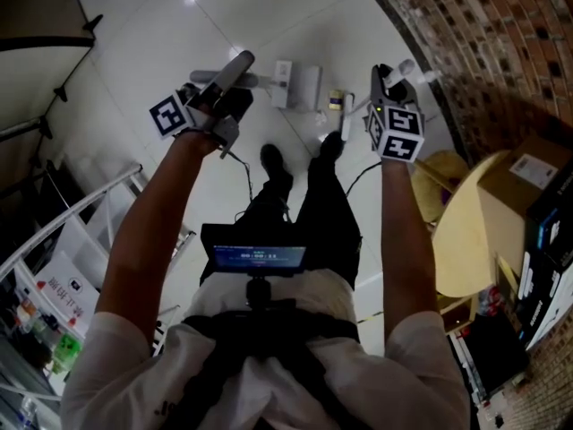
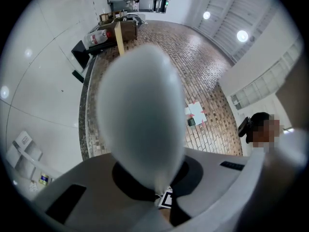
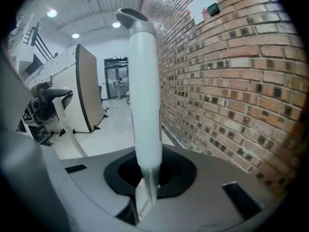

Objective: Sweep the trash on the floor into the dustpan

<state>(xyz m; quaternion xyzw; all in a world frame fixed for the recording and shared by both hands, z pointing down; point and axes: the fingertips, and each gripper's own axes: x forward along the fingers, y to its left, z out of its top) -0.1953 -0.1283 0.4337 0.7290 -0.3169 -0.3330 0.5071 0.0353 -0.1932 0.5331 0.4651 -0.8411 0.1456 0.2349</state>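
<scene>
Dustpan point(image 1: 300, 86) on floor point(image 1: 224, 16) ahead of shoes point(image 1: 273, 161), trash point(image 1: 337, 99) just right of it, brick wall point(image 1: 483, 34) and table point(image 1: 461, 231) at right

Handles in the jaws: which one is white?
The right gripper holds it: a slim white handle. The left gripper holds a broad grey handle.

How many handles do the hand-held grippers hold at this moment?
2. A grey handle is clamped in the left hand-held gripper; a white handle is clamped in the right hand-held gripper. No third one shows.

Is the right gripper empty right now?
No, the right gripper is shut on a white handle that stands up between its jaws.
</scene>
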